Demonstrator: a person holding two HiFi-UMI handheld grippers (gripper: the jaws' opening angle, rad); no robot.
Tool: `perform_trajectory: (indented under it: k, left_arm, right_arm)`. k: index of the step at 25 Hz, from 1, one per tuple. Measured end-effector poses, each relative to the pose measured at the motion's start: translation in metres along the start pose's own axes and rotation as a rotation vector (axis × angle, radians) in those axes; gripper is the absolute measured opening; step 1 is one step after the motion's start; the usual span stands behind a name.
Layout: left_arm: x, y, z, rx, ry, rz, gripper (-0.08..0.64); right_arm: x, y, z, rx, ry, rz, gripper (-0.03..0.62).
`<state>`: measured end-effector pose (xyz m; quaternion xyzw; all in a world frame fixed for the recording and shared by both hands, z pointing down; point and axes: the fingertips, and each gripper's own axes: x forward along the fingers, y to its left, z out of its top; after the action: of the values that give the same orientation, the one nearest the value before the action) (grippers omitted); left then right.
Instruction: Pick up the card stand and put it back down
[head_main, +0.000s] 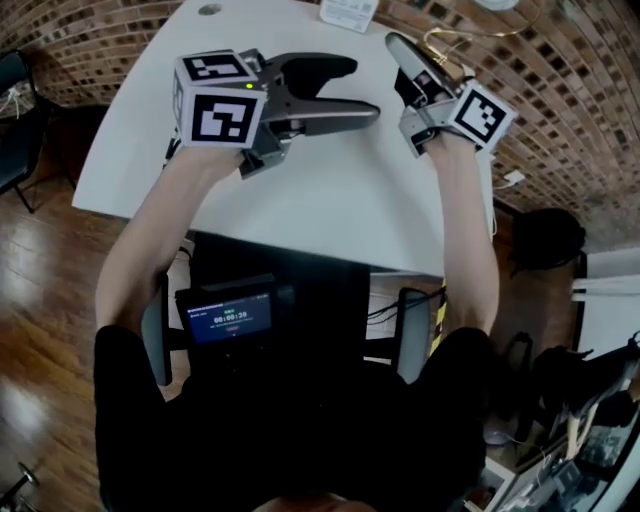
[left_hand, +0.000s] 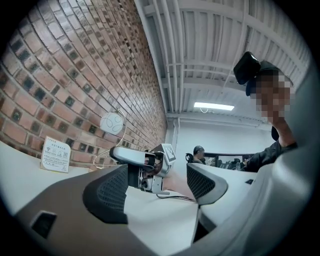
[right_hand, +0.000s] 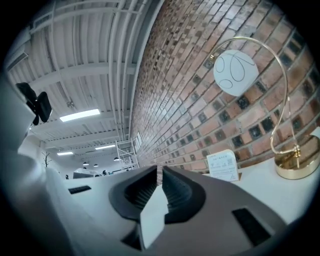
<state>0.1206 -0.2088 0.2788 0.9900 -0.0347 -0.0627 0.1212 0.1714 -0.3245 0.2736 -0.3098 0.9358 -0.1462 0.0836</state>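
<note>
The card stand (right_hand: 222, 166) sits upright on the white table (head_main: 330, 200), at its far edge, close against the brick wall (right_hand: 200, 75); it holds a pale printed card whose small print cannot be read; no claw touches it. Just to its right in the right gripper view stands a lamp (right_hand: 236, 72) with a white globe on a curved gold stem and a round gold foot, also on the table by the wall.

The right gripper (right_hand: 159, 172) hovers above the table and points toward the wall, with the card stand ahead and off to the right of its jaws; its jaws are narrow, with only a thin slit between the ribbed pads, and nothing is between them; table and brick show through the slit.

The left gripper (head_main: 360, 90) is held over the table to the left, apart from the stand; its jaws are wide apart and empty; in its own view the right gripper shows beyond the gap, and the card stand appears far off to the left by the wall.
</note>
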Motion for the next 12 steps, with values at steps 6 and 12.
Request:
perform_trajectory:
  k: [6,12]
  left_arm:
    - [-0.009,-0.014,-0.006,-0.007,-0.019,-0.025,0.36]
    - [-0.024,-0.021,-0.012,-0.055,-0.049,-0.026,0.36]
  right_arm:
    - [-0.007,0.032,-0.004,0.017,-0.044,0.043,0.046]
    - [-0.01,0.063,-0.01,0.024,-0.067,0.083,0.044]
